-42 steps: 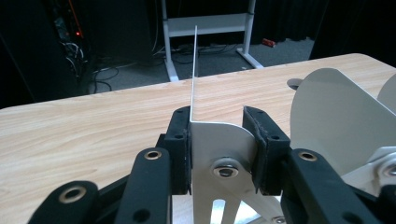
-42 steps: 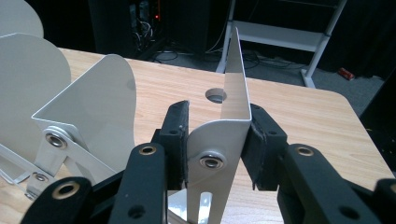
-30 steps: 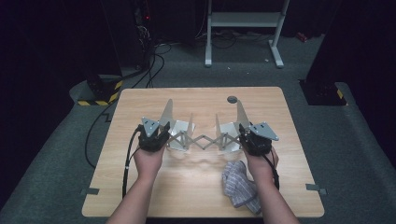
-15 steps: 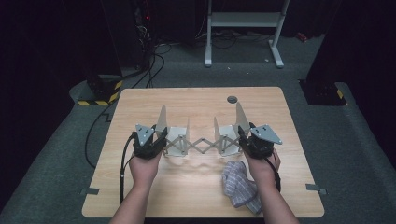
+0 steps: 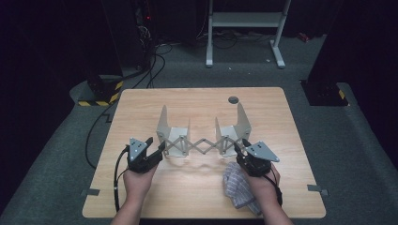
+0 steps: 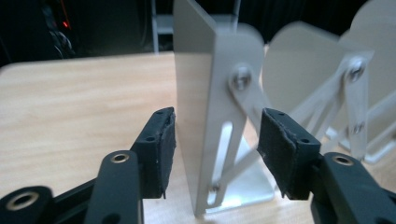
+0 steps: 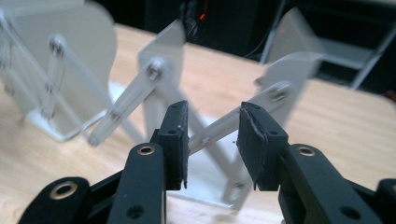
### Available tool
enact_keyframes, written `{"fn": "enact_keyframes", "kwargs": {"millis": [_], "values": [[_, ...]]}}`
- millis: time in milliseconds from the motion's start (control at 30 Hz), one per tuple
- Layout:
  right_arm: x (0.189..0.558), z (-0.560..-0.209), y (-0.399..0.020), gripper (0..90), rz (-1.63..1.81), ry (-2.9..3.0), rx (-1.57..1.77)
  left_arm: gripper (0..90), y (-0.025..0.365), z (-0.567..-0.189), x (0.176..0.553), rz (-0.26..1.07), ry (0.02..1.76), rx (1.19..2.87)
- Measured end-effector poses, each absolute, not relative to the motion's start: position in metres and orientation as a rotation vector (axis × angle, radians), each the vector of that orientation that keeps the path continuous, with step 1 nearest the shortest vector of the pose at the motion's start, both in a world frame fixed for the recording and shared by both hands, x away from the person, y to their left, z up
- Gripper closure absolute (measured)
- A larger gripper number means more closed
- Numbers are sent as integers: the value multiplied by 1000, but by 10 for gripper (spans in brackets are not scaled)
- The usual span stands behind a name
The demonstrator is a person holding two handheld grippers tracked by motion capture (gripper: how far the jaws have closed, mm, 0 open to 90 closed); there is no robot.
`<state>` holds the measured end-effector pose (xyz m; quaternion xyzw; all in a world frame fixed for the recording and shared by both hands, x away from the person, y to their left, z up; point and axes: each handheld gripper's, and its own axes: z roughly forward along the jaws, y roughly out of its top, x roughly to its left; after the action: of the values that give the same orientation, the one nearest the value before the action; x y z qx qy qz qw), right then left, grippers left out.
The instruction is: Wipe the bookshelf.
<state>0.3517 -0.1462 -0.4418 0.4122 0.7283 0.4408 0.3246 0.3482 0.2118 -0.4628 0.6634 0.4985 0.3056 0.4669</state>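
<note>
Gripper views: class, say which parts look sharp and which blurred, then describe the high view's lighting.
Left gripper view: pads and the expanding rack's near plate sharp, far plates soft. Right gripper view: pads sharp, the rack behind blurred. High view: table evenly lit, surroundings dark.
</note>
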Motion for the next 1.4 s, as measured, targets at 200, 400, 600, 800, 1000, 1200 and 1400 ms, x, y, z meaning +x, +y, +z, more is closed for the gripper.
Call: {"fn": "enact_keyframes", "kwargs": {"millis": [200,400,600,800,1000,1200,1400], "values": [[369,-451,-133,635,1104,1954,1098,440,206,-478,360,744,1241,1672],[381,-447,-125,624,1079,1933,1113,465,206,-481,369,740,1249,1663],[393,-445,-122,622,1045,1914,1135,475,206,-480,377,750,1247,1670],[404,-448,-121,613,1018,1908,1162,476,204,-479,384,764,1247,1679],[402,-446,-124,530,1049,1918,1158,473,205,-480,387,771,1242,1677],[387,-442,-140,504,1095,1909,1151,478,206,-480,390,781,1255,1669],[379,-445,-155,499,1119,1912,1156,462,209,-479,384,747,1249,1682]]}}
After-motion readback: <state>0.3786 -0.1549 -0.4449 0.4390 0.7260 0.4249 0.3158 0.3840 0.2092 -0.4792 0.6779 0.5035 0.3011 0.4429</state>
